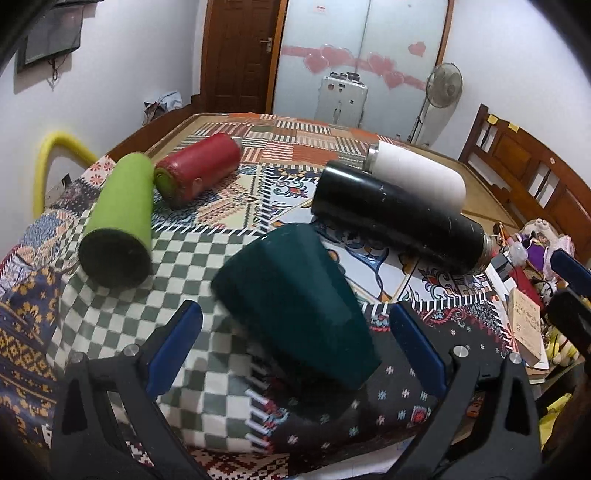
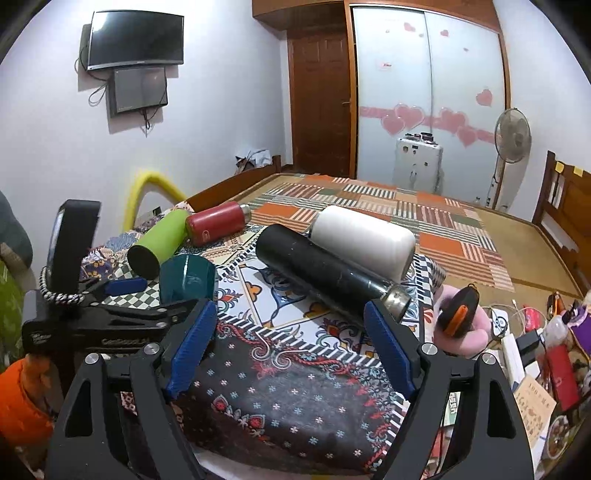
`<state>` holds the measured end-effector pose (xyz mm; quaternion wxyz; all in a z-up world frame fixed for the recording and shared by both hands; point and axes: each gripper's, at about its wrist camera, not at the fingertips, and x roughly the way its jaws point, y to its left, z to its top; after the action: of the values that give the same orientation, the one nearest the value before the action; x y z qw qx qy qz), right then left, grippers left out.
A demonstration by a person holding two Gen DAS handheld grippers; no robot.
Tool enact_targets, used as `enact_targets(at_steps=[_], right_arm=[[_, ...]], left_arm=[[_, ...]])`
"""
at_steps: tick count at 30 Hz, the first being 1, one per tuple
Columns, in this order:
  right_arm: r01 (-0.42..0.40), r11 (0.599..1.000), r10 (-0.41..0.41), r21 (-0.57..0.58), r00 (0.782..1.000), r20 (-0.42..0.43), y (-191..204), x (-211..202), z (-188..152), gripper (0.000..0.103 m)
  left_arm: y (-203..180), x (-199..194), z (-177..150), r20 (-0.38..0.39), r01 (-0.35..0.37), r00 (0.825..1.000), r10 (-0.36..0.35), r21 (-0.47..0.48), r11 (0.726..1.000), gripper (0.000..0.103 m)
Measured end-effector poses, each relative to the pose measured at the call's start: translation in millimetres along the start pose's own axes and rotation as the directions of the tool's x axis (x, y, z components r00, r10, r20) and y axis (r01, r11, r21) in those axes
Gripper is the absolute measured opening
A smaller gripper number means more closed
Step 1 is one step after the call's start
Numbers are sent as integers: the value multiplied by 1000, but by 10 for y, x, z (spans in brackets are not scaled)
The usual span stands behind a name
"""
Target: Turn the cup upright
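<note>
Teal cup; rim right-view only

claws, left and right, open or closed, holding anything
left claw: open, straddling the dark green cup, not gripping it.
right claw: open, holding nothing.

Patterned patchwork cloth covers the surface. Green bottle lies on its side, its top touching the red bottle, also lying down. Black flask lies beside and against the white flask. Standing fan, wall TV, wooden door, yellow tube and clutter at right.
</note>
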<state>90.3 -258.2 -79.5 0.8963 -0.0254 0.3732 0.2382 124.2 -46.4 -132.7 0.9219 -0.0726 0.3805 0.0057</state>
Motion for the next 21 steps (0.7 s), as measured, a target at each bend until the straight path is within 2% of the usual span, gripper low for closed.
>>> enact_targets(at_steps=[5,10,12,15,16,21], right_arm=[[-7,1000,7,27,1000,-2,-108,27,-64,80],[-1,999,1,36,1000,-2,-168,48,-97,80],[1,999,-1,37,1000,-2,-179,57,-94,80],[-1,999,1,43,1000,-1,-199,72,-91,80],[-3,999,3,46,1000,0,-207,79,-90,80],[-10,998,10,56,1000,-7,-203,133,-96,80]], left_arm=[[-107,107,90,6,-29,1000,29,43,999,103],[-154,214,182,-13,-15,1000,16,96,995,92],[-138,305,199,-66,22,998,-15,102,995,82],[-87,451,184,-154,91,985,-78,79,993,77],[-74,464,183,-160,94,984,-82,72,993,77],[-112,407,226,-125,80,990,-66,113,990,74]])
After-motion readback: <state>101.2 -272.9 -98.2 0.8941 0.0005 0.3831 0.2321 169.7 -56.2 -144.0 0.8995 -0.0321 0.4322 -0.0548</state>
